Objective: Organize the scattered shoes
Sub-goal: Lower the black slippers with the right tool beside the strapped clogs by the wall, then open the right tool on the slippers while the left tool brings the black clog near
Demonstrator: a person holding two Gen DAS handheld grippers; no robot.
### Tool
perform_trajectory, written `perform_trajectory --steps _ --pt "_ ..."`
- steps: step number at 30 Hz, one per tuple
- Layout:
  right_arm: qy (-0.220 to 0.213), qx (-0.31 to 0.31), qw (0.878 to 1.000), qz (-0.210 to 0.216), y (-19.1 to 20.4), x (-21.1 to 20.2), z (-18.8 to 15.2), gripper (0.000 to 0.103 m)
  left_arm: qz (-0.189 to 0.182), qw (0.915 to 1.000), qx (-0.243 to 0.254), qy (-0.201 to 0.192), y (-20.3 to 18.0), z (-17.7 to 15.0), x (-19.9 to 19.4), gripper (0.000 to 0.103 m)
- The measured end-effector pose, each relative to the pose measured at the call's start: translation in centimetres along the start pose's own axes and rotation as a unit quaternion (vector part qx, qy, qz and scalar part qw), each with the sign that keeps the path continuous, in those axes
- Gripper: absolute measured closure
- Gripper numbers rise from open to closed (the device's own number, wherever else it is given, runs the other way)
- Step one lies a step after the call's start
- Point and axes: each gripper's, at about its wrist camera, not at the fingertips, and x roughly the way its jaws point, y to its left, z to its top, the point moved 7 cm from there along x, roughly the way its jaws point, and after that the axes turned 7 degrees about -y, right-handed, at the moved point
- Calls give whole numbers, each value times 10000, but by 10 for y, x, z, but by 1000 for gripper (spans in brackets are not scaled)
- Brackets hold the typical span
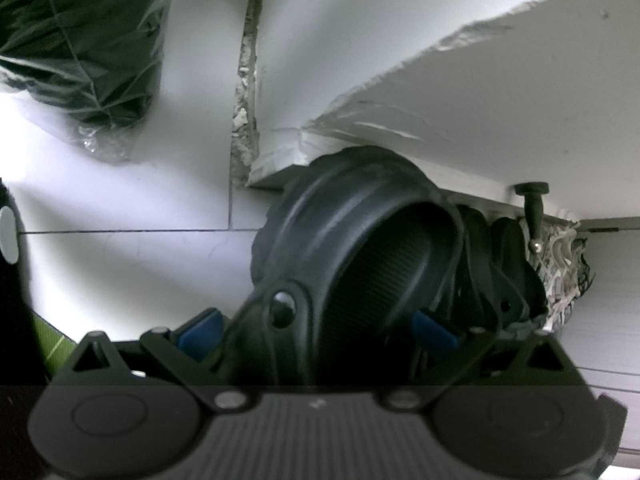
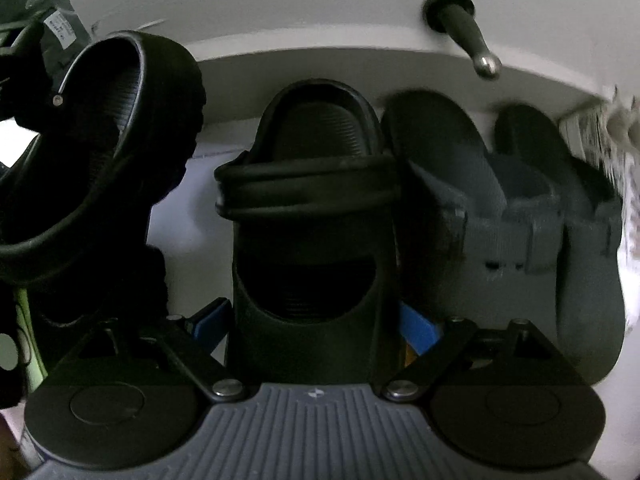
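The black clog [image 1: 360,264] looks like moulded rubbery foam, matt with a faint sheen along its rim, its footbed finely ribbed; the second clog [image 2: 312,208] has the same dull, ribbed finish. The grey sandals [image 2: 500,216] seem to be soft matt foam with woven cloth straps, though blur makes this uncertain. The floor tiles [image 1: 120,272] are smooth and glossy. A crinkled clear plastic bag [image 1: 80,40] shines. The door stopper [image 2: 460,28] is matt black with a polished metal tip.

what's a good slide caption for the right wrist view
Right gripper straddling a black clog beside grey sandals, under a white door with a doorstop.
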Motion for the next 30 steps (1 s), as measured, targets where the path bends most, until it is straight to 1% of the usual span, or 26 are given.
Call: perform_trajectory --steps 6,9,12,13,16,21,23,28,30 --pt "-61 71 9999 -119 -6 -5 8 12 -12 10000 -26 3 0 3 0 1" --pt "-203 304 9993 -31 -9 -25 13 12 -6 10000 -28 0 0 5 0 1" --pt "-365 477 9980 195 -6 -46 15 11 1 10000 -21 6 0 7 0 1" --pt "-355 550 9974 310 -4 -51 14 11 -3 10000 -23 10 0 7 0 1" --pt "-277 860 9921 870 4 -70 9 11 -17 10000 -17 20 -1 8 -1 1" --pt "-221 582 9866 1508 32 -85 9 11 4 9999 115 21 -5 10 -2 1" --pt "-202 458 9831 1762 49 -81 7 10 -23 10000 78 33 -5 12 -3 1" --pt "-79 553 9771 2053 83 -57 -4 9 -64 9999 -80 71 -3 18 -4 1" --pt "-96 631 9751 2124 89 -53 -5 9 -65 9999 -89 88 -3 20 -4 1"
